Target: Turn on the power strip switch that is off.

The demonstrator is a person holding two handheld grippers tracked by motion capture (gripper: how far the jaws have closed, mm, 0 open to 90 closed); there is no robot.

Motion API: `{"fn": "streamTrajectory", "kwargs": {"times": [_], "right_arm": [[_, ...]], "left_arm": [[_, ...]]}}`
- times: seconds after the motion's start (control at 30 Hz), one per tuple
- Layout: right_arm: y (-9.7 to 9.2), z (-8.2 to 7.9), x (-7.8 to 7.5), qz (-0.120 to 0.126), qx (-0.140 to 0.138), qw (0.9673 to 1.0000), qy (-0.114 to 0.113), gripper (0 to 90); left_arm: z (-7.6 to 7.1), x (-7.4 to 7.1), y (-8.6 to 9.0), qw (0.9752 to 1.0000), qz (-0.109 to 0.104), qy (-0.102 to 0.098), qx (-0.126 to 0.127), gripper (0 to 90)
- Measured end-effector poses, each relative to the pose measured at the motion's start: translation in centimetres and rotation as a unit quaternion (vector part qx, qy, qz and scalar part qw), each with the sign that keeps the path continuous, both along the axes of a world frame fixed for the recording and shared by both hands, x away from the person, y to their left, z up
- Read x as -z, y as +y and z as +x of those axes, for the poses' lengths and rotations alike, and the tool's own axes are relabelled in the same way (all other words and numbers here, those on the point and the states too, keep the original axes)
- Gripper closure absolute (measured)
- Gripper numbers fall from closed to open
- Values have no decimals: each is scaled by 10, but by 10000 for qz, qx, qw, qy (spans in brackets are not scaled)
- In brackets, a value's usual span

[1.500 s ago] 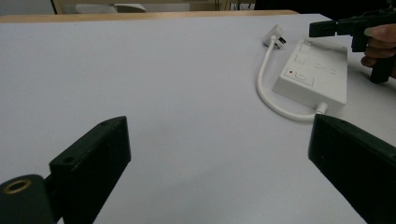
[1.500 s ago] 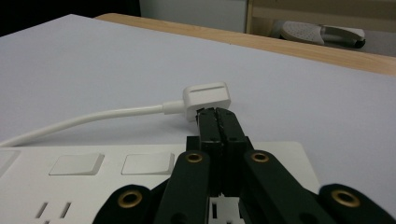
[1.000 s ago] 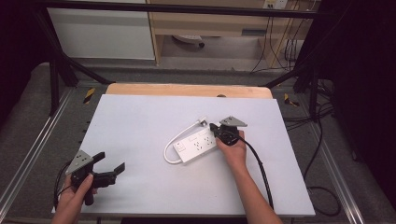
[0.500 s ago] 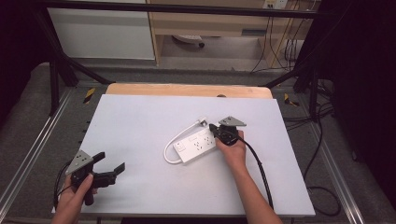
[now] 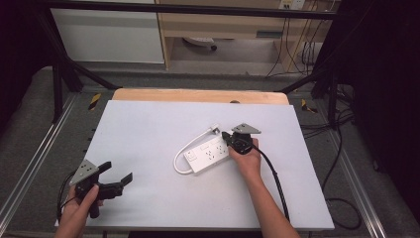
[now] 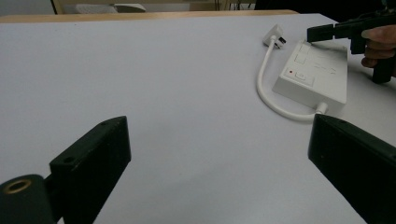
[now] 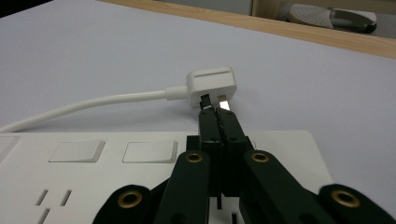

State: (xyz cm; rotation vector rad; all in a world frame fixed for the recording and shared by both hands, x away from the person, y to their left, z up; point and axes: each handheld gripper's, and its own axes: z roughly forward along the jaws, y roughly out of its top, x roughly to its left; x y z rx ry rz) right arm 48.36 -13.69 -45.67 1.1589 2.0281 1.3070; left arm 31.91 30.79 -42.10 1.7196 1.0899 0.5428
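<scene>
Desk (image 5: 148, 124) carries one white power strip (image 5: 210, 154) right of centre, its single cord (image 5: 190, 148) looping to one plug (image 5: 215, 130) lying just beyond its far end. Right tool (image 5: 227, 136), jaws pressed together, hovers low over the strip's far end, its tips near the plug; left tool (image 5: 119, 173), jaws spread wide and empty, sits at the near left corner, held in a hand (image 5: 79, 210).

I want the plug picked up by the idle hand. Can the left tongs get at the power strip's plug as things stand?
Probably not yet. The left tongs stand open, with bare table ahead, but the plug lies beyond the power strip, and the shut right tongs sit beside it.
</scene>
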Motion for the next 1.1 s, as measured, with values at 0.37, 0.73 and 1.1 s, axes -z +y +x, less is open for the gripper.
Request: {"fn": "streamTrajectory", "kwargs": {"times": [0.37, 0.73, 1.1], "right_arm": [[0, 0, 0, 13, 24, 10000, 36, 900], [0, 1, -1, -36, 34, 10000, 66, 900], [3, 1, -1, -96, -22, 9999, 129, 900]], "left_arm": [[0, 0, -1, 10000, -6, 2, -7, 59], [0, 0, -1, 10000, 12, -4, 10, 59], [0, 0, -1, 10000, 18, -6, 0, 59]]}}
